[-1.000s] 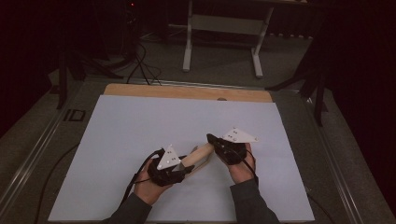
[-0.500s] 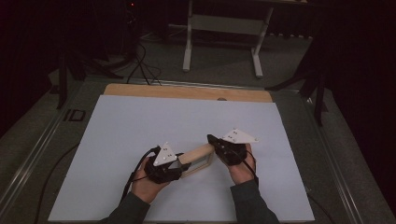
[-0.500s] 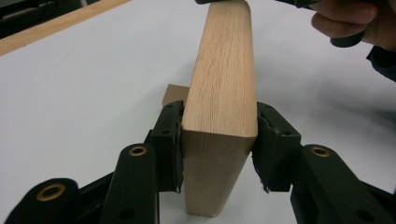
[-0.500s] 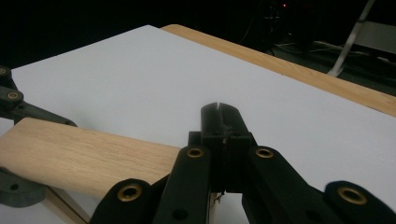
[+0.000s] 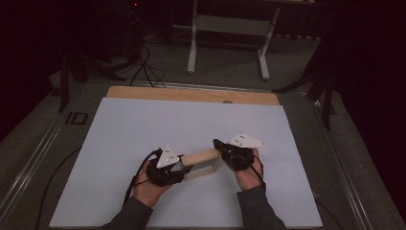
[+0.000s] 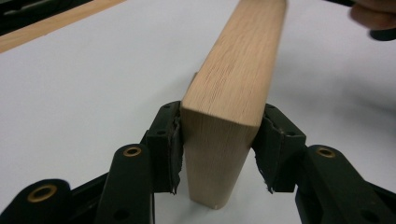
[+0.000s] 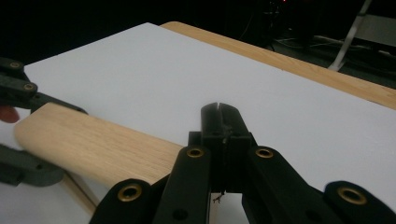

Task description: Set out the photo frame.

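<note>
One wooden frame point(image 5: 203, 163), bare of any writing, stands at the white sheet's point(image 5: 143, 124) six o'clock. The left gripper point(image 6: 219, 140), jaws just opening, straddles its end. The right gripper point(image 7: 223, 122) is pinched together beside it.

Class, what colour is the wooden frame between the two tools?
Pale, light-tan wood with fine grain; the wooden frame shows best in the left gripper view.
</note>
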Demonstrator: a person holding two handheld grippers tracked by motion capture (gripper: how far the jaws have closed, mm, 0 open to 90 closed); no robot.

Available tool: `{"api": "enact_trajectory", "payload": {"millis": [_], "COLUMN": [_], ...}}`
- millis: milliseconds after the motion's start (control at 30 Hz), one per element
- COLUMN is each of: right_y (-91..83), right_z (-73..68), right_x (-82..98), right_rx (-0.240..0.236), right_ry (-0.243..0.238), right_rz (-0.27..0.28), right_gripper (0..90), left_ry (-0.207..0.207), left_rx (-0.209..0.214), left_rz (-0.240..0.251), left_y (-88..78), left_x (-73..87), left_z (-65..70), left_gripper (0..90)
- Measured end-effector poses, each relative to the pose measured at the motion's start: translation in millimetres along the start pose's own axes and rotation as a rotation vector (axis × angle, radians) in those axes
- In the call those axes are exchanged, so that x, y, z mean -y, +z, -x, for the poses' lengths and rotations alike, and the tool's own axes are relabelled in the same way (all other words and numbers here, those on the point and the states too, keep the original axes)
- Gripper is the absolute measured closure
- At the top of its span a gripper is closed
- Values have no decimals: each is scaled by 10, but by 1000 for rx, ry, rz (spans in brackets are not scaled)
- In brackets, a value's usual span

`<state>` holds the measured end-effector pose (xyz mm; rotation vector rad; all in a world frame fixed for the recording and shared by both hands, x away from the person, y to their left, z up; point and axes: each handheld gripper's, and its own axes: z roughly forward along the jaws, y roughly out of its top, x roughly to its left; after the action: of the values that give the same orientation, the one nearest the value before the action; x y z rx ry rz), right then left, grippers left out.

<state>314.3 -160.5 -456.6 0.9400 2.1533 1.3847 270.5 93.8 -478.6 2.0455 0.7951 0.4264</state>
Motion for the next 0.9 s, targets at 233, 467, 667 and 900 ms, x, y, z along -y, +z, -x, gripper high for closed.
{"api": "enact_trajectory", "payload": {"millis": [233, 467, 667, 900], "right_y": [-21, -49, -58, -111], "right_z": [-4, -12, -20, -20], "right_x": [3, 17, 15, -4], "right_rx": [-4, -13, -11, -15], "right_ry": [4, 33, 21, -3], "right_rz": [-5, -8, -11, 18], "right_gripper": [900, 900, 900, 798], "left_ry": [-21, -34, -45, -65], "left_rx": [-3, -28, -28, -17], "left_rz": [0, 15, 17, 24], "left_y": [5, 8, 12, 15], "left_x": [13, 32, 34, 50], "left_z": [-47, -60, -70, -82], "left_gripper": [566, 563, 558, 558]}}
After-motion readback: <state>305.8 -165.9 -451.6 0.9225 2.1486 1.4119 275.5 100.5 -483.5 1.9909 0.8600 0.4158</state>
